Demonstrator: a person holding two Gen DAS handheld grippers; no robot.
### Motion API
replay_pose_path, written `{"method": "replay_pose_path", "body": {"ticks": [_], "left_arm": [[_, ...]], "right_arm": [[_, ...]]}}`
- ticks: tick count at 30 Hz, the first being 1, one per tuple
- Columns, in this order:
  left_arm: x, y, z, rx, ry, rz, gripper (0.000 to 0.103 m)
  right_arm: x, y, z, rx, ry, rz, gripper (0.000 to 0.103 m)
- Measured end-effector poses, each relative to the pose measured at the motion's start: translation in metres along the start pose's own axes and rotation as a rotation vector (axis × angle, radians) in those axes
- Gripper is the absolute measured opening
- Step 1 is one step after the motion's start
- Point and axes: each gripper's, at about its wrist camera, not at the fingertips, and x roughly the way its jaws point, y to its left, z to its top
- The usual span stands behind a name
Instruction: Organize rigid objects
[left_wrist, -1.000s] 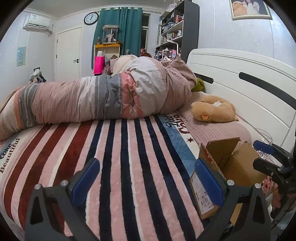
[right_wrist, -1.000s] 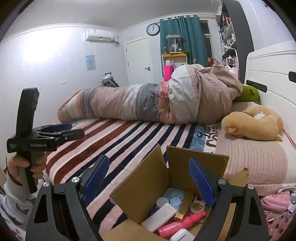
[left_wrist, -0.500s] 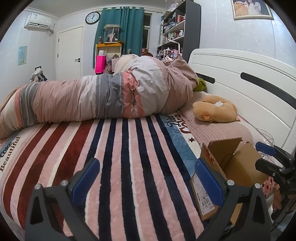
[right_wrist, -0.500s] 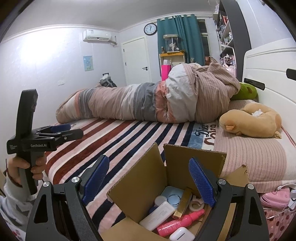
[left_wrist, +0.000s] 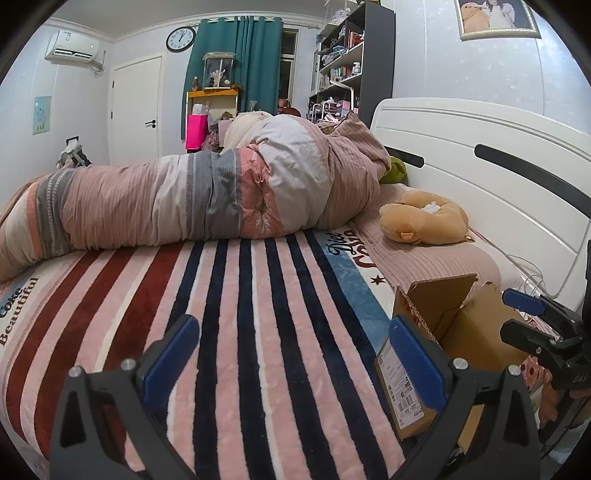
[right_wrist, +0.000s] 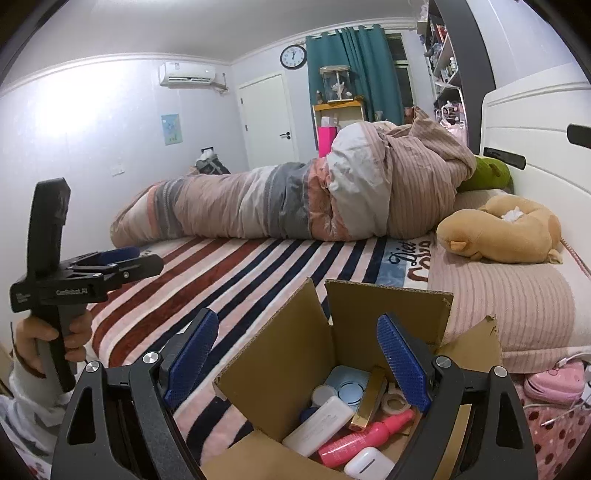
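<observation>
The right hand-held gripper (right_wrist: 295, 354), jaws apart and empty, hovers over the open cardboard box (right_wrist: 332, 332) of toiletries at the bed's (left_wrist: 258, 314) near edge; the left hand-held gripper (left_wrist: 291, 350) waits, also spread. Likely next: descend and pick the pink spray bottle (right_wrist: 364, 437).

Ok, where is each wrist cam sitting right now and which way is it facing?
Left wrist: low over the striped blanket, facing the rolled duvet; open left gripper below, right gripper at right.
Right wrist: above the open cardboard box, same heading; open right gripper, left gripper, left hand.
Shared: box, duvet, plush toy.
</observation>
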Motion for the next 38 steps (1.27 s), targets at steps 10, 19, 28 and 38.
{"method": "replay_pose_path", "body": {"ticks": [10,19,28,38], "left_arm": [[-0.0004,-0.0009,-0.0003,0.0,0.002,-0.002,0.102],[0.0009,0.0003,0.0006,0.005,0.006,-0.008,0.102],[0.002,0.0016,0.0003,0.016,0.007,-0.011,0.102],[0.0005,0.0044,0.0012,0.017,0.003,-0.012,0.102]], "right_arm": [[-0.0008,-0.0002,-0.0021,0.0,0.004,-0.002,0.087],[-0.001,-0.0015,-0.0024,0.004,0.005,-0.004,0.087],[-0.0009,-0.0016,-0.0041,0.005,0.004,-0.001,0.087],[-0.0005,0.0,-0.0041,0.005,0.001,-0.003,0.087]]}}
